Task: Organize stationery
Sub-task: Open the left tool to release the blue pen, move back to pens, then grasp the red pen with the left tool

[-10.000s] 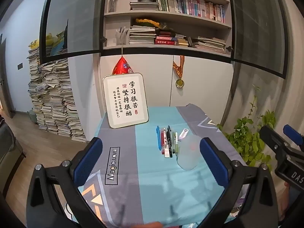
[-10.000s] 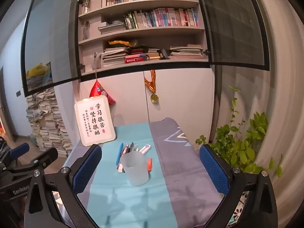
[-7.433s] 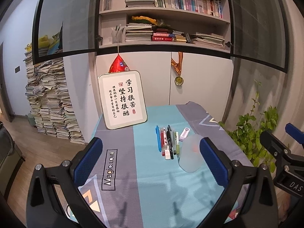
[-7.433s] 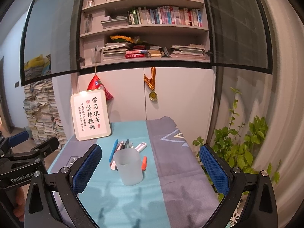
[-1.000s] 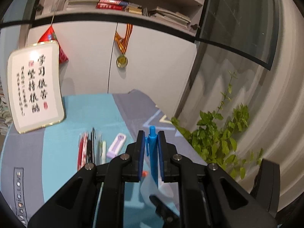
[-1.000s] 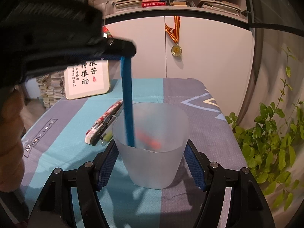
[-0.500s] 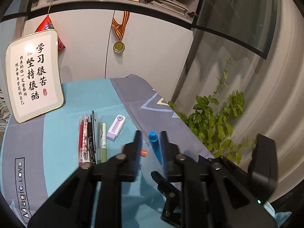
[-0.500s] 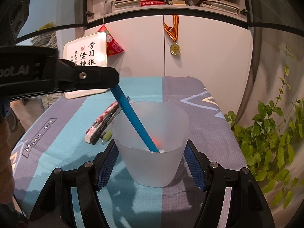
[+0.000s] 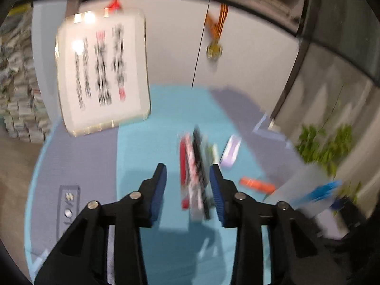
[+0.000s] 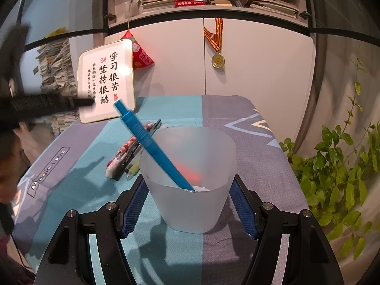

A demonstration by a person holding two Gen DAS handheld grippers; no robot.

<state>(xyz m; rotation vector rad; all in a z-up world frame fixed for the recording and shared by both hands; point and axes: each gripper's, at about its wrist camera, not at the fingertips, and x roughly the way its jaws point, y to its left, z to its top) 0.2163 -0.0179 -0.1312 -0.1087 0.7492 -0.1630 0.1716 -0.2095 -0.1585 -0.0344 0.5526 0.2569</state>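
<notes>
A table with a teal and grey cloth [image 10: 166, 109] stands before white cupboards and bookshelves. On it the frosted cup [image 10: 190, 190] is clamped between the right gripper [image 10: 188, 204] pads. The blue pen [image 10: 152, 144] stands inside the cup, tip down, leaning up to the left. Left of the cup lie more pens [image 10: 128, 154]. The left gripper [image 9: 187, 190], empty, has just been opening.

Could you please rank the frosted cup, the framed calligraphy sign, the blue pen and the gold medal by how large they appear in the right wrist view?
1. Frosted cup, though it is nearest the camera, so this flatters it.
2. Framed calligraphy sign, farther back.
3. Blue pen, leaning in the cup.
4. Gold medal, clearly smallest.
</notes>
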